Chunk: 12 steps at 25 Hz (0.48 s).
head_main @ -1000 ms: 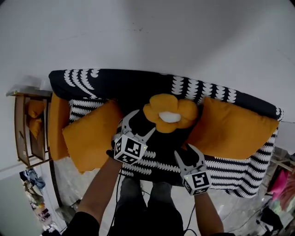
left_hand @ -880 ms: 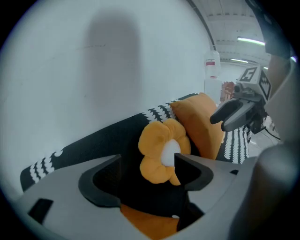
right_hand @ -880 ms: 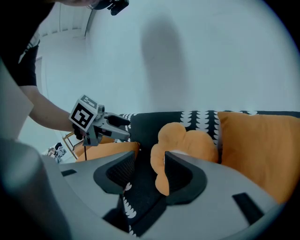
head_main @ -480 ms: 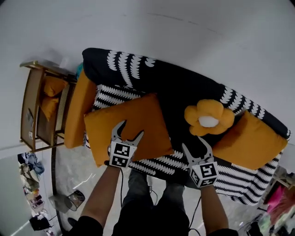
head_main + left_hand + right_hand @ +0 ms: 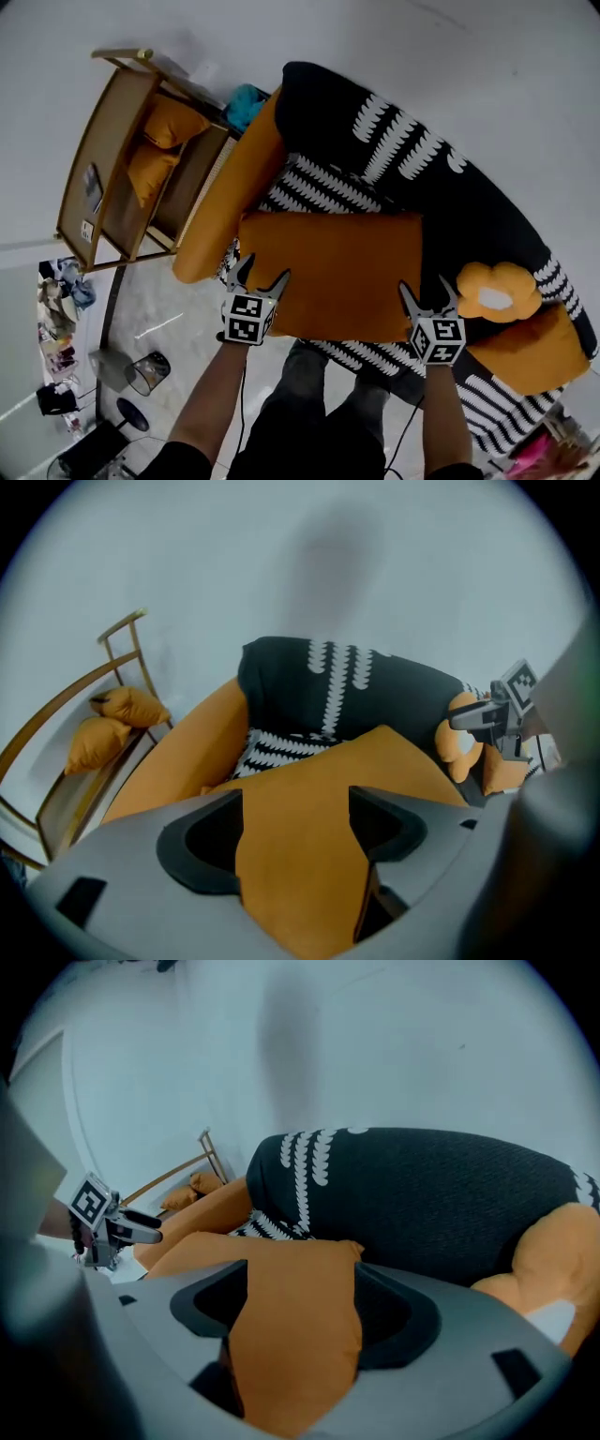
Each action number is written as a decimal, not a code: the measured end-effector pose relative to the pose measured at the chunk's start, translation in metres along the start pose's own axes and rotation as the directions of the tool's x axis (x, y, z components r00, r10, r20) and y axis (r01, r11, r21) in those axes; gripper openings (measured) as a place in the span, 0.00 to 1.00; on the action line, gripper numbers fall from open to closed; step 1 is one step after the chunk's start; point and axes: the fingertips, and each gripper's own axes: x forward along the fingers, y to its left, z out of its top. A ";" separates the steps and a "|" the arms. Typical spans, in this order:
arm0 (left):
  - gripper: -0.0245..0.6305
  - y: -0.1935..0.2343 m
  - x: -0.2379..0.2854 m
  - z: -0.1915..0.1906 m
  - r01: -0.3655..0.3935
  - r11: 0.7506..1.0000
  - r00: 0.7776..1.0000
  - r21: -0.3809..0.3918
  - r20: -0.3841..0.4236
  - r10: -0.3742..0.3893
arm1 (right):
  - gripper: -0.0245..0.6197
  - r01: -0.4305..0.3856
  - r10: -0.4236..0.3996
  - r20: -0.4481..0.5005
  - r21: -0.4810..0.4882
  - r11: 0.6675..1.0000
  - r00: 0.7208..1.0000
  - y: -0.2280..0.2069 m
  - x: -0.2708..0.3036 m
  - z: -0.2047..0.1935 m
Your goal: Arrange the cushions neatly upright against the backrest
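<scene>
Left tool [image 5: 262,269] and right tool [image 5: 427,287] astride orange cushion [image 5: 337,267]

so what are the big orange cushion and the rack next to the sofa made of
Big orange cushion: woven fabric with a matte finish, probably soft-filled; it shows no shine and its corners are rounded. Rack: looks like wood, light brown with a slight sheen, built from thin bars; it could also be bamboo.
</scene>
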 end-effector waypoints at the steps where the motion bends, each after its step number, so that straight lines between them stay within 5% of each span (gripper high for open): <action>1: 0.60 0.017 0.002 -0.008 -0.014 1.000 1.000 -0.028 -0.011 0.014 | 0.61 0.008 -0.008 -0.020 0.000 1.000 1.000 0.001 0.013 0.001; 8: 0.65 0.076 0.028 -0.071 -0.057 0.977 0.993 -0.207 -0.112 0.035 | 0.70 0.052 -0.047 -0.225 0.018 0.998 0.973 -0.022 0.081 -0.035; 12: 0.75 0.085 0.049 -0.094 -0.045 0.935 0.991 -0.353 -0.137 -0.004 | 0.77 0.075 -0.046 -0.315 0.079 0.994 0.948 -0.037 0.110 -0.063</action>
